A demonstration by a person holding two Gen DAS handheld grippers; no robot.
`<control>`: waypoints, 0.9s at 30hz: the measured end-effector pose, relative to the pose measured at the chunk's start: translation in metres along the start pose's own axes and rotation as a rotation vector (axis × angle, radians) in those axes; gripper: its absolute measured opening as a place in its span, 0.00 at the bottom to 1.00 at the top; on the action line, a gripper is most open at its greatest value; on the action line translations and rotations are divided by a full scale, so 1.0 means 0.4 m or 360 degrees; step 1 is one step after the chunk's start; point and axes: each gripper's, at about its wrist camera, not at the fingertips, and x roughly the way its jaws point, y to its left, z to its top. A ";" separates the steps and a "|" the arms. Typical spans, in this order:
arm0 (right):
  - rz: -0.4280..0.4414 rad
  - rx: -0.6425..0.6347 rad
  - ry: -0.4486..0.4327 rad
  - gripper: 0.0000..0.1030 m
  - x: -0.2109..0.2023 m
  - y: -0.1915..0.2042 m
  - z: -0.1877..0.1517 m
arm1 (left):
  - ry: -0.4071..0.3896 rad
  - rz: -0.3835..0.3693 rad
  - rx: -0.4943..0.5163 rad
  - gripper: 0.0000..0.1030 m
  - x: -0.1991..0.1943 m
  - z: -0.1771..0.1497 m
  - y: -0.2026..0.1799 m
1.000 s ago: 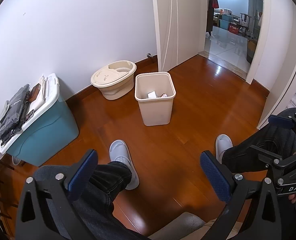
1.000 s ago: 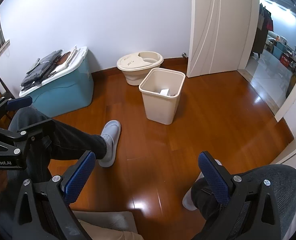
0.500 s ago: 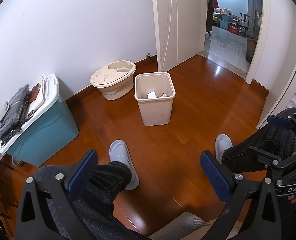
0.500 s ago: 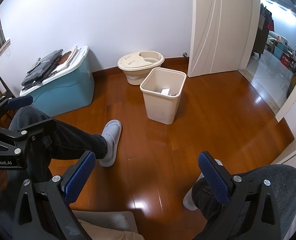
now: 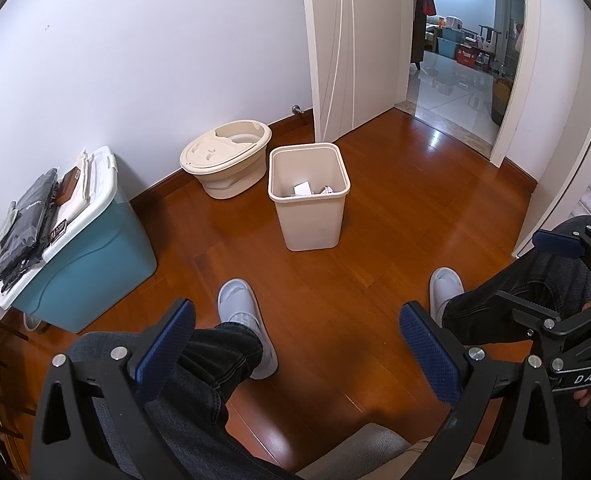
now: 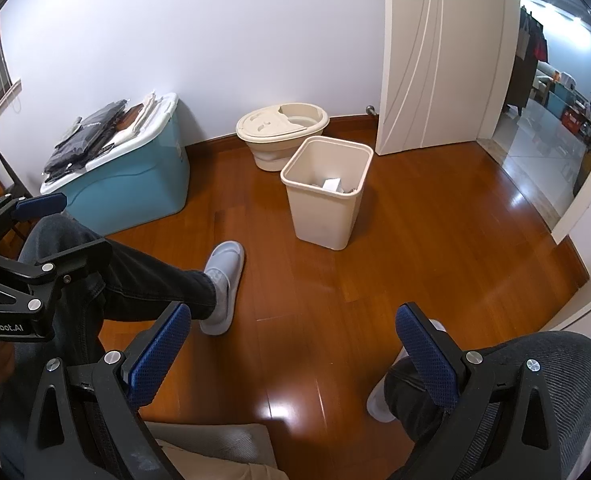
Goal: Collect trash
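Observation:
A beige square trash bin [image 5: 307,196] stands on the wooden floor ahead, also in the right wrist view [image 6: 325,192]. White paper scraps [image 5: 309,189] lie inside it, seen too in the right wrist view [image 6: 333,185]. My left gripper [image 5: 295,344] is open and empty, held low over the person's knees, well short of the bin. My right gripper [image 6: 291,344] is open and empty, at a similar distance. Each gripper shows at the edge of the other's view: the right one [image 5: 567,280] and the left one [image 6: 19,232].
A beige oval basin with lid [image 5: 225,160] sits by the wall behind the bin. A teal storage box [image 5: 83,248] with dark bags on top stands left. The person's legs and grey slippers [image 5: 243,320] stretch forward. An open white door [image 5: 355,48] leads to a tiled room.
Both views have shifted very slightly; the bin sits a touch differently in frame. Both grippers stay open and empty.

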 end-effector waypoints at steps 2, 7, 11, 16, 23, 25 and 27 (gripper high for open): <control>0.0001 -0.0001 0.0000 1.00 0.001 -0.001 -0.001 | 0.0001 -0.0003 0.0001 1.00 0.001 0.001 0.001; 0.0004 -0.0003 0.0001 1.00 0.000 -0.002 0.001 | 0.0001 -0.0009 -0.0007 1.00 0.001 0.001 0.002; 0.0005 -0.0004 0.0003 1.00 0.000 -0.004 0.001 | 0.0000 -0.0004 -0.0002 1.00 0.000 0.000 0.001; 0.0006 -0.0005 0.0004 1.00 0.000 -0.005 0.001 | 0.0004 -0.0005 0.0002 1.00 0.002 0.001 0.002; 0.0007 -0.0001 0.0009 1.00 -0.003 -0.001 0.006 | 0.0007 -0.0008 0.0004 1.00 0.005 0.002 0.004; 0.0008 -0.0001 0.0008 1.00 -0.004 0.000 0.010 | 0.0006 -0.0009 0.0003 1.00 0.005 0.003 0.005; 0.0009 -0.0001 0.0012 1.00 -0.004 0.001 0.010 | 0.0008 -0.0008 0.0005 1.00 0.006 0.003 0.005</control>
